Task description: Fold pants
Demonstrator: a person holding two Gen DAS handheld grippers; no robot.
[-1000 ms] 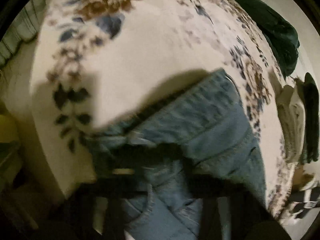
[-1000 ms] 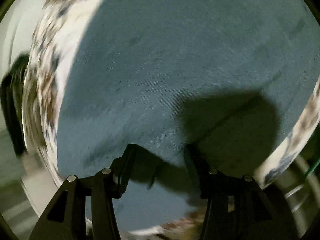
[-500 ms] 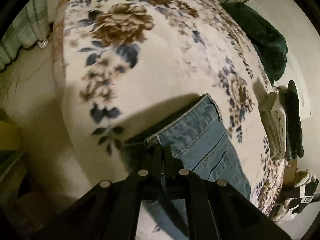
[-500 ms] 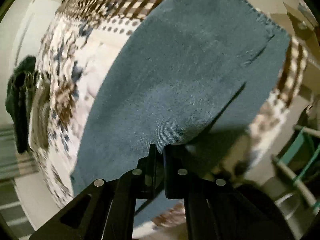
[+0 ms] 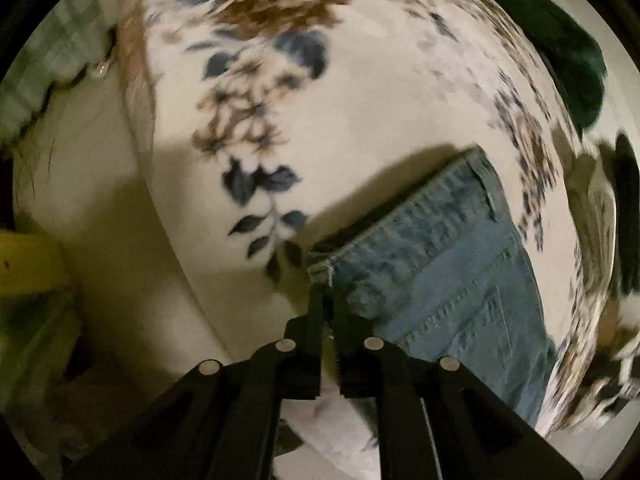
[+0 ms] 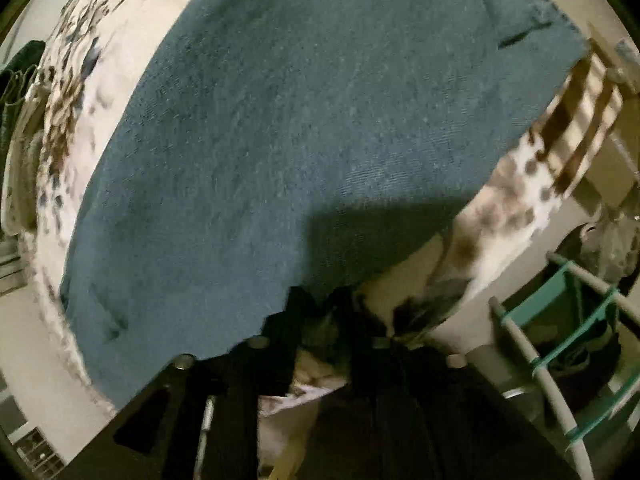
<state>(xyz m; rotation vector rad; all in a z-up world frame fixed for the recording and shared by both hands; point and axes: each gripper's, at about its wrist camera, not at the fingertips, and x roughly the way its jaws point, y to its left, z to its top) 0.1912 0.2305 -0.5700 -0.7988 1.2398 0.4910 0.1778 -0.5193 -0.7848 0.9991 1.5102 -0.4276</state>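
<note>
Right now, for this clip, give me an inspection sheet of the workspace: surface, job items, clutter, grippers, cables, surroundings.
Surface: floral bedspread on a bed, cream with brown and blue flowers; image blurred by motion.
Job's things: blue jeans spread on the bedspread, waistband corner nearest the left gripper.
Clutter: dark green garment at the bed's far edge; pale folded clothes beside it.
Grippers: left gripper has its fingers shut on the jeans' waistband corner; right gripper sits at the jeans' edge, too dark to tell its state.
Cables: nothing seen.
Surroundings: white and teal rack beside the bed; green checked curtain.
</note>
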